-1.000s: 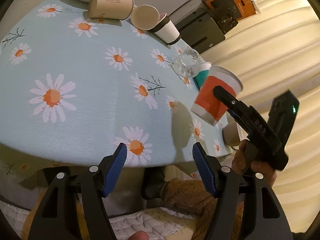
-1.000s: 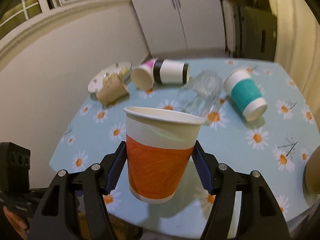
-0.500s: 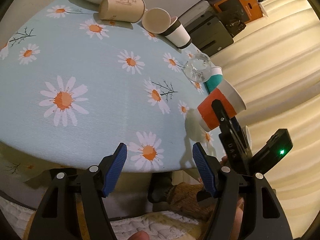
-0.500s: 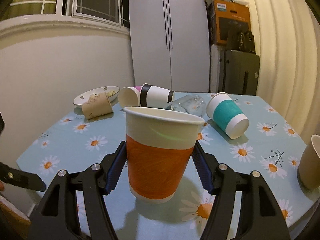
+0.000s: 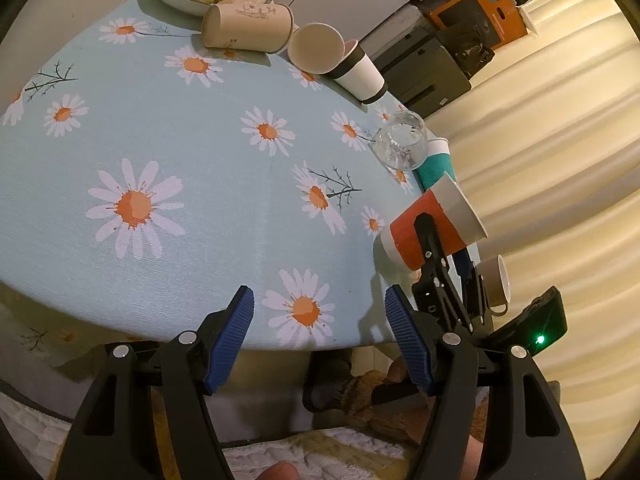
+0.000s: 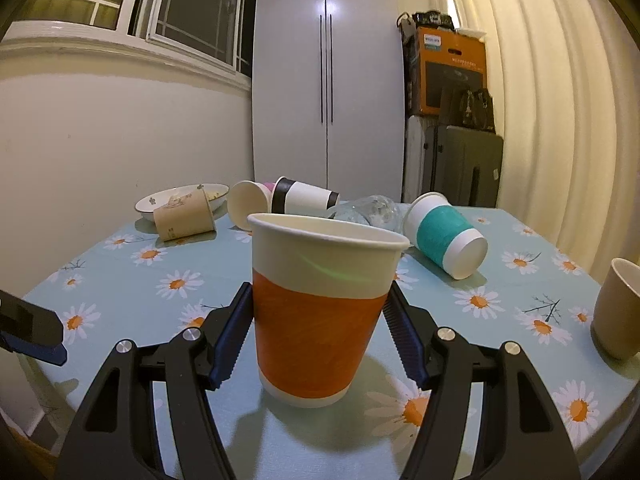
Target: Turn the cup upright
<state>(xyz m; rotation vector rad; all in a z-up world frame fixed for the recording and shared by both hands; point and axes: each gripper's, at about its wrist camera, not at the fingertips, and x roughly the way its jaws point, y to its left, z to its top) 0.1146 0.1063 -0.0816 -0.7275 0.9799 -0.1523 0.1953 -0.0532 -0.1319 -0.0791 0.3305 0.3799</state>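
The orange cup (image 6: 320, 316) stands upright near the worktop's (image 6: 500, 344) front edge, mouth up, its long axis vertical. The right gripper (image 6: 320, 332) is clamped on its orange band, one finger on each side. The left gripper (image 5: 318, 340) hangs with fingers apart at the worktop's edge, holding nothing.

Warm dim indoor light, soft shadows on the tablecloth (image 6: 500, 364), sharp focus, strong fisheye bending, dark vignetted corners
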